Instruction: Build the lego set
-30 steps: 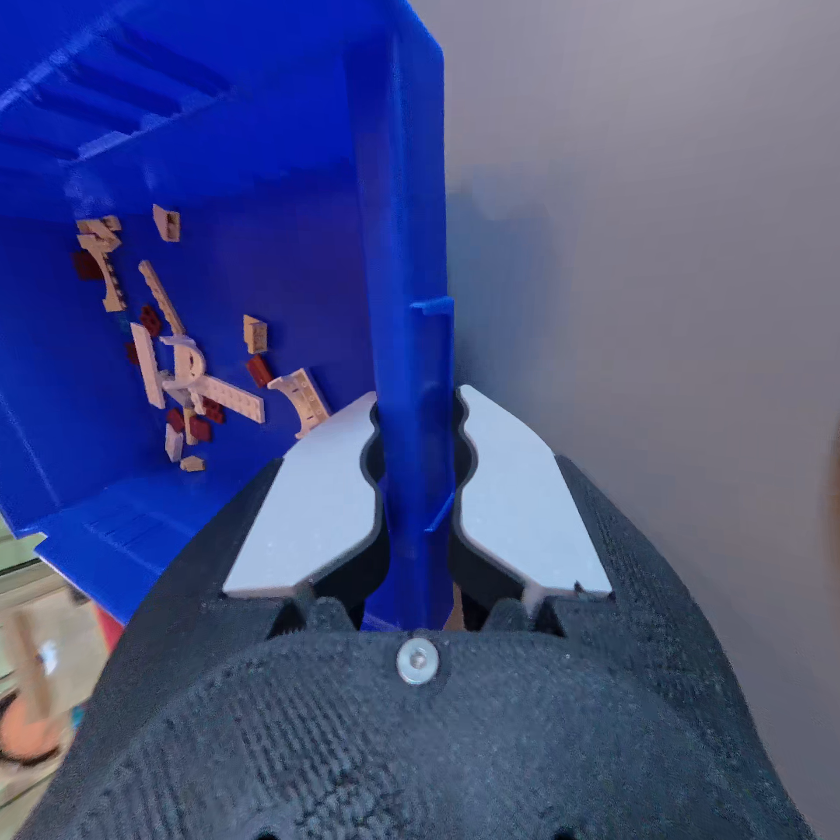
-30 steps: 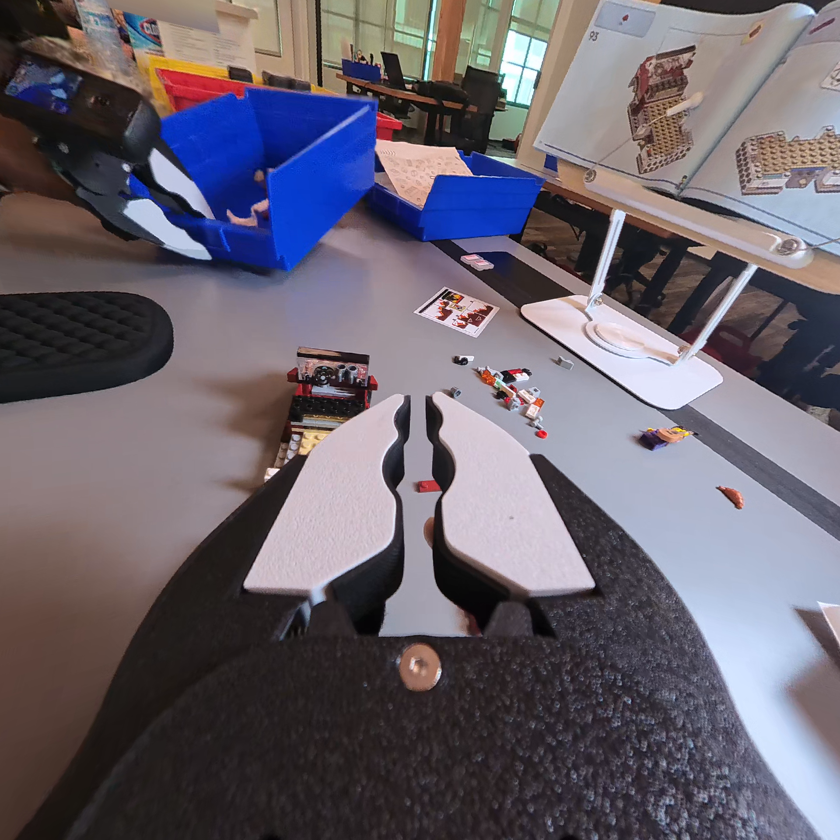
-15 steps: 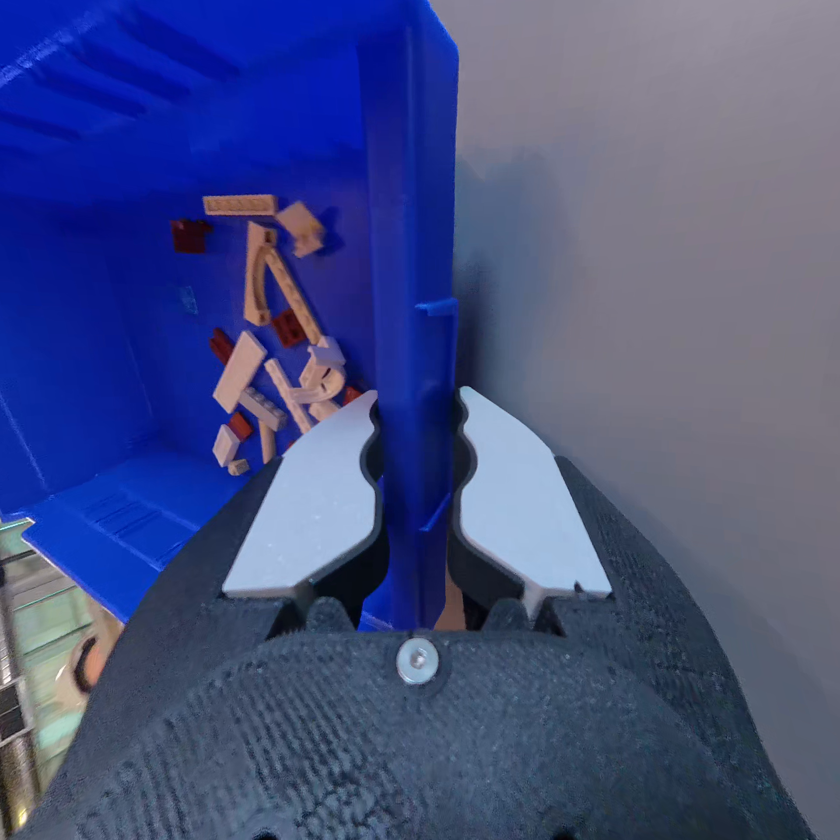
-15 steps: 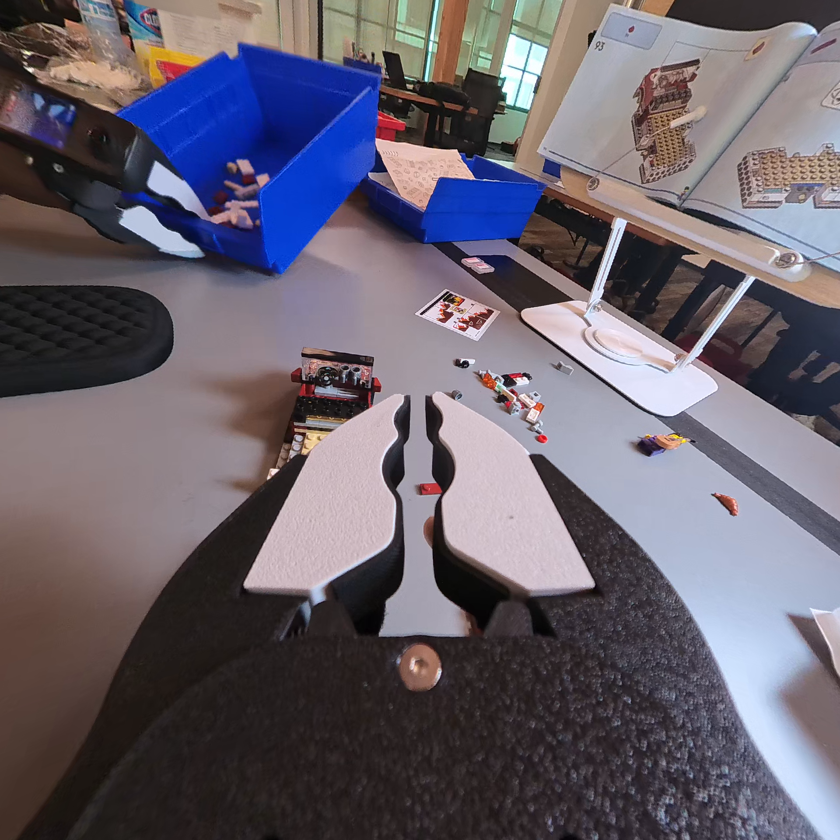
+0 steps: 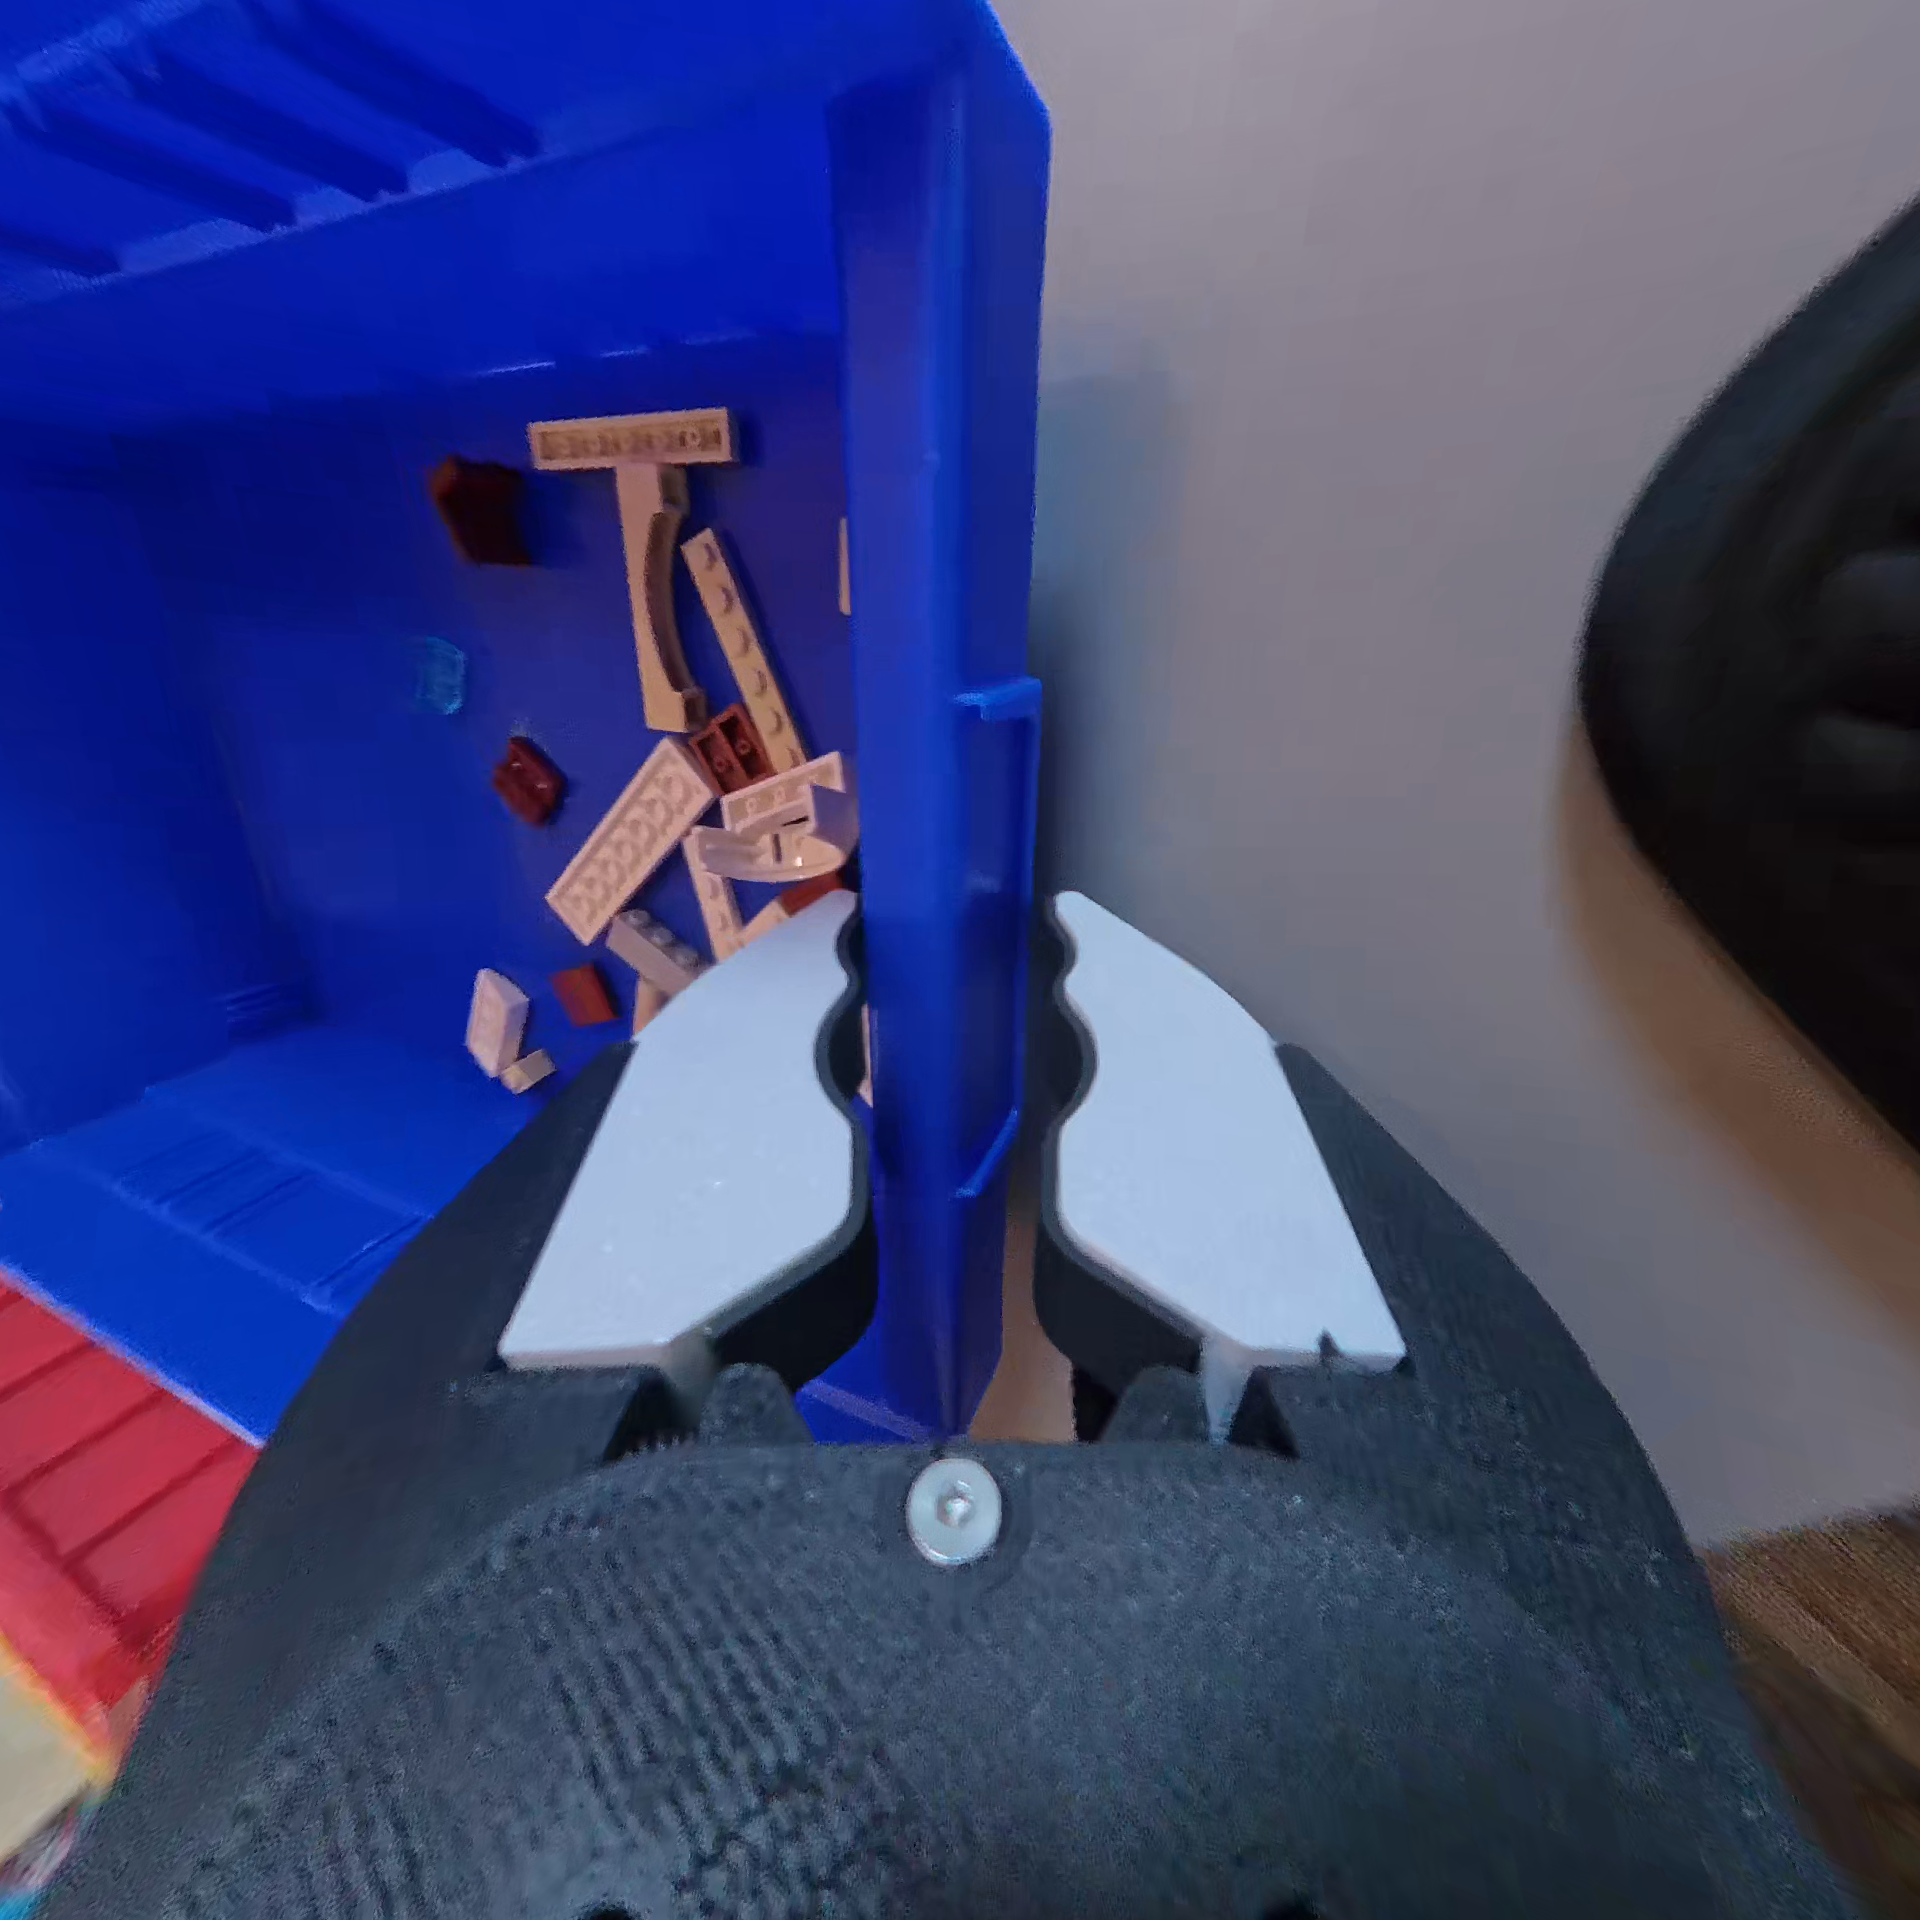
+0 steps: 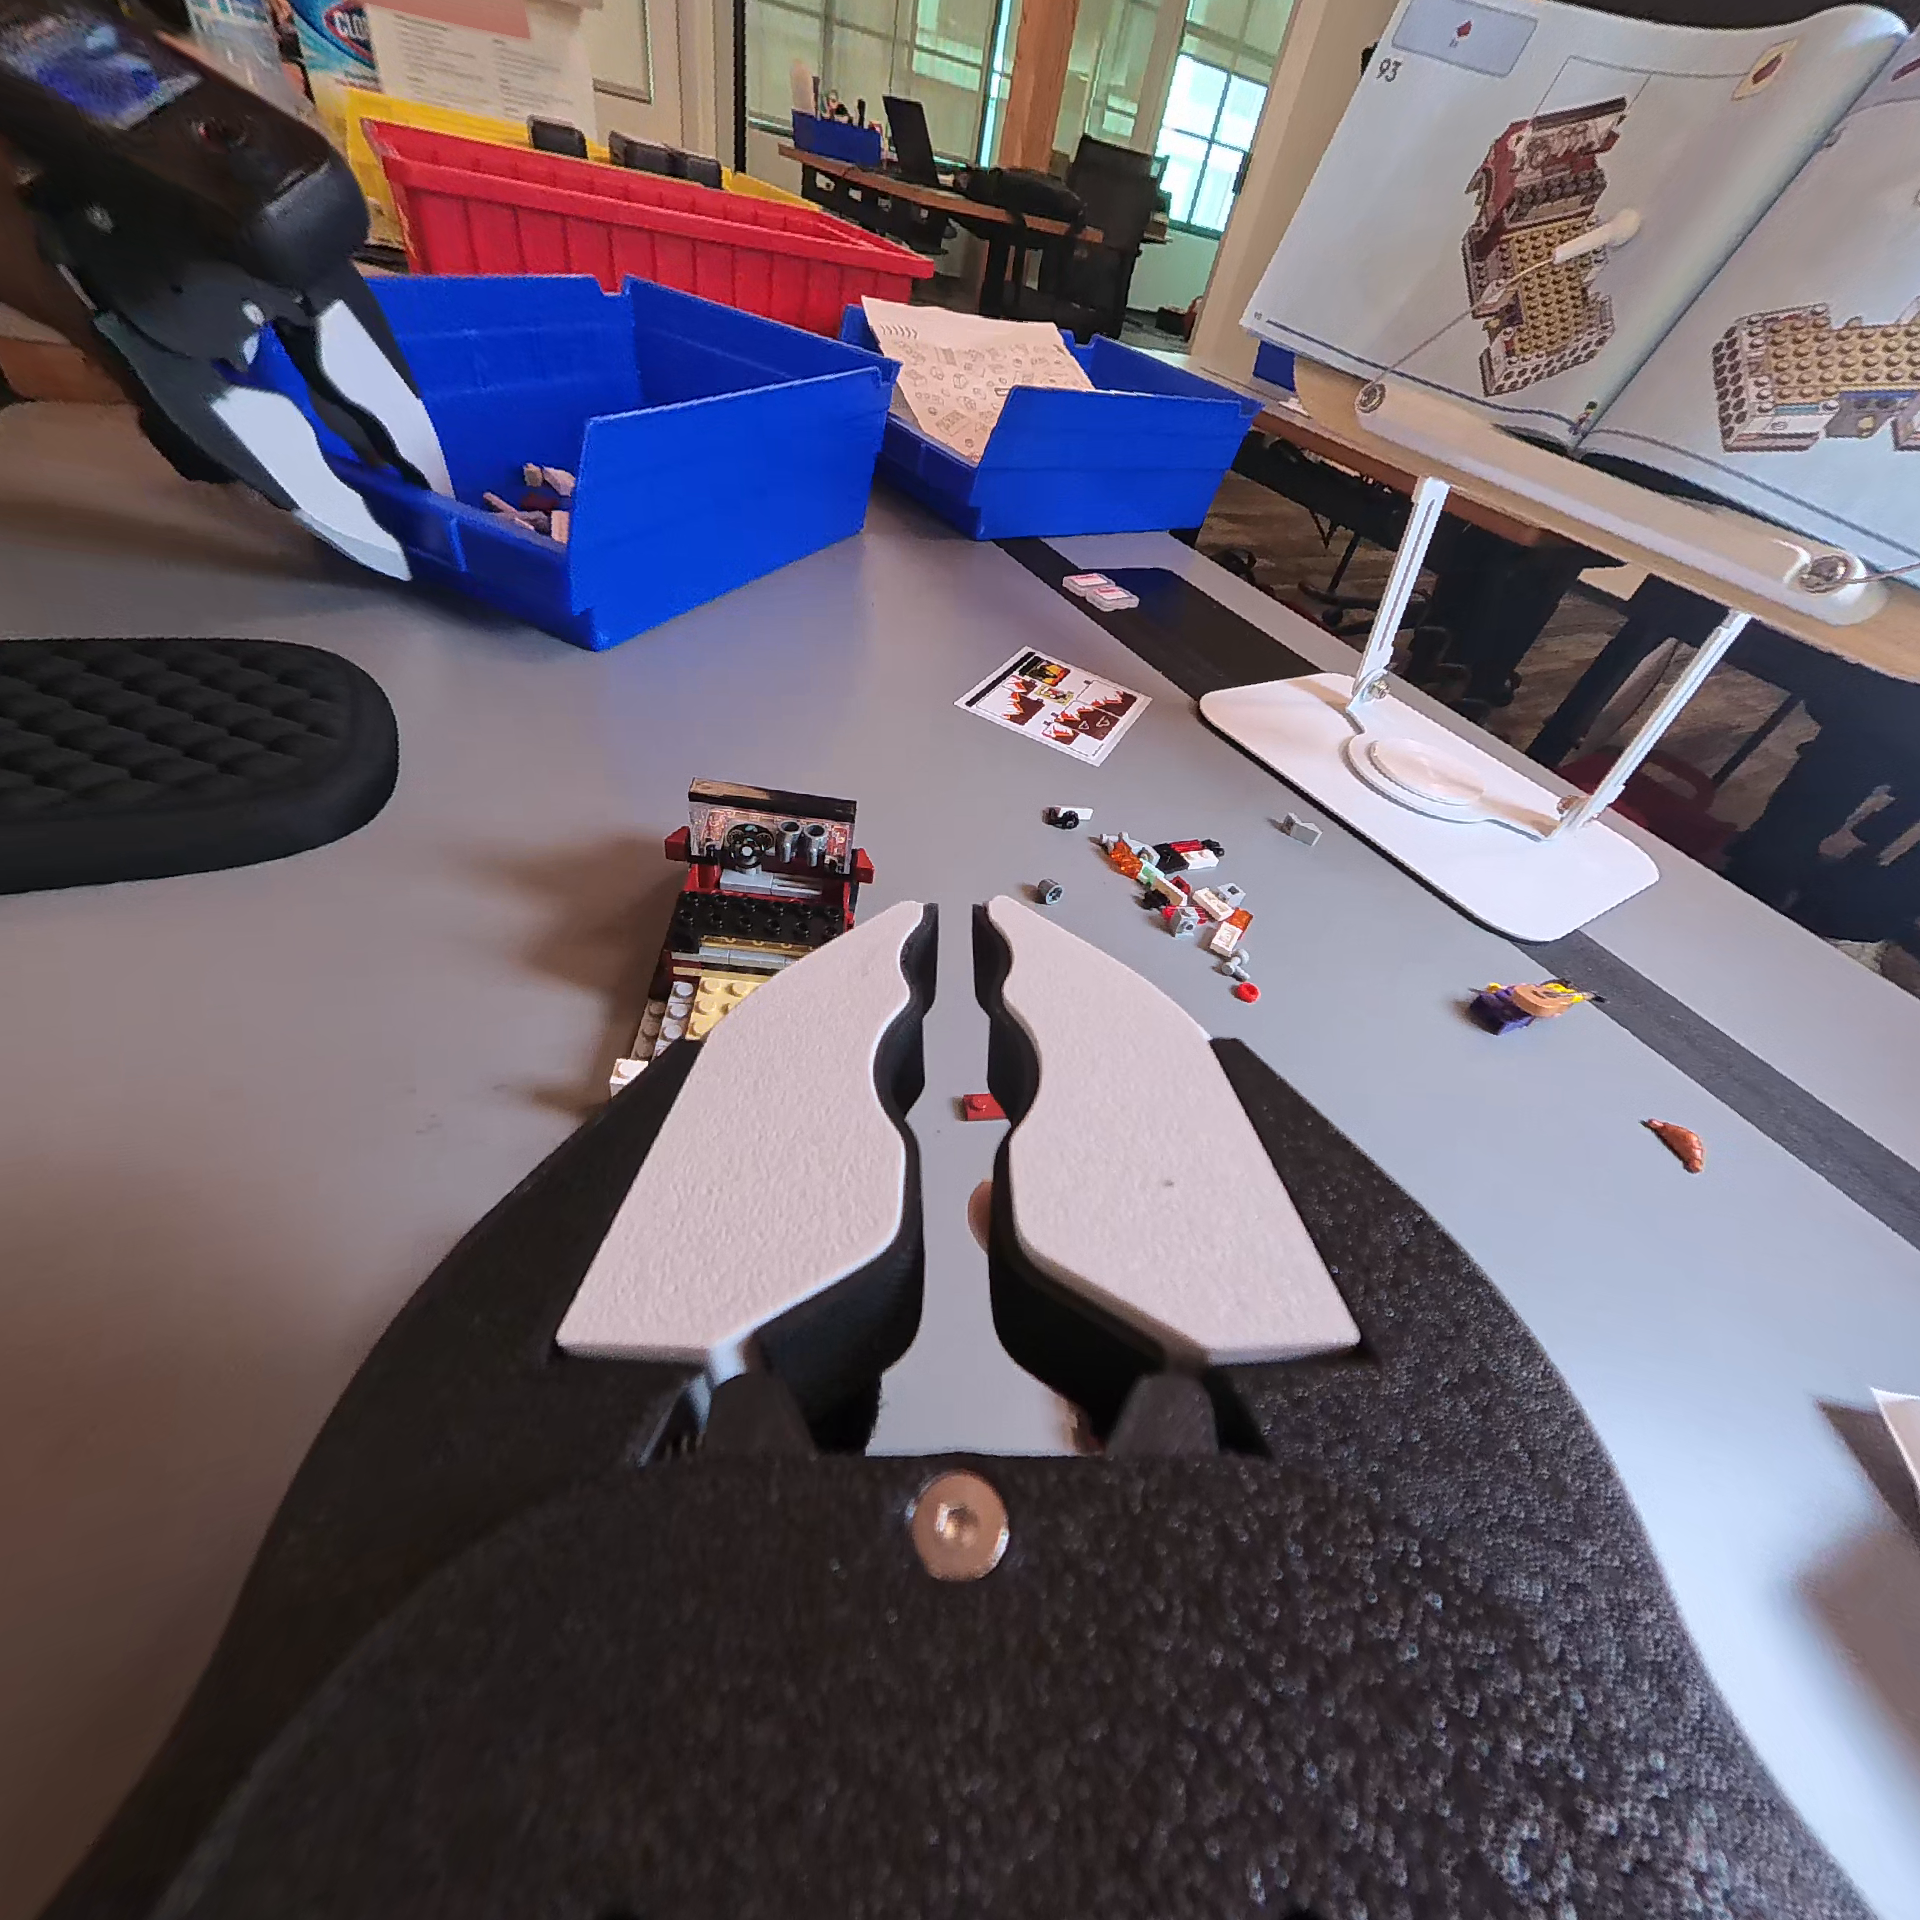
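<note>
The right gripper (image 6: 956, 920) hovers low over the grey worktop (image 6: 312, 1091), its jaws nearly together with only a thin slit between them and nothing in it. Under the slit a small dark-red plate (image 6: 979, 1108) lies flat on the worktop. Just beyond the left fingertip stands a partly built brick model (image 6: 764, 883) in black, dark red and tan. To the right of it lies a loose scatter of small pieces (image 6: 1174, 883), and farther right a purple minifigure (image 6: 1527, 1006) on its side. A black textured pad (image 6: 156, 748) lies at the left.

Farther back, the left gripper (image 5: 951, 935) straddles the side wall of a blue bin (image 5: 935, 416). The wall stands between the two fingers; the left finger (image 5: 727, 1091) lies close against the wall inside the bin, while a thin gap shows between the wall and the right finger (image 5: 1174, 1122) outside, so the jaws stand moderately apart around the wall. Inside this bin, tan bricks (image 5: 665, 644) (plates and arches), a few dark-red bricks (image 5: 525, 779) and one clear blue piece (image 5: 436, 675) lie gathered near the gripped wall.

Beyond it a second blue bin (image 6: 1060, 468) holds a printed paper sheet (image 6: 977, 384). A red bin (image 6: 644, 239) stands behind both. At the right an open instruction book (image 6: 1621, 239) rests on a white stand (image 6: 1434, 790).
</note>
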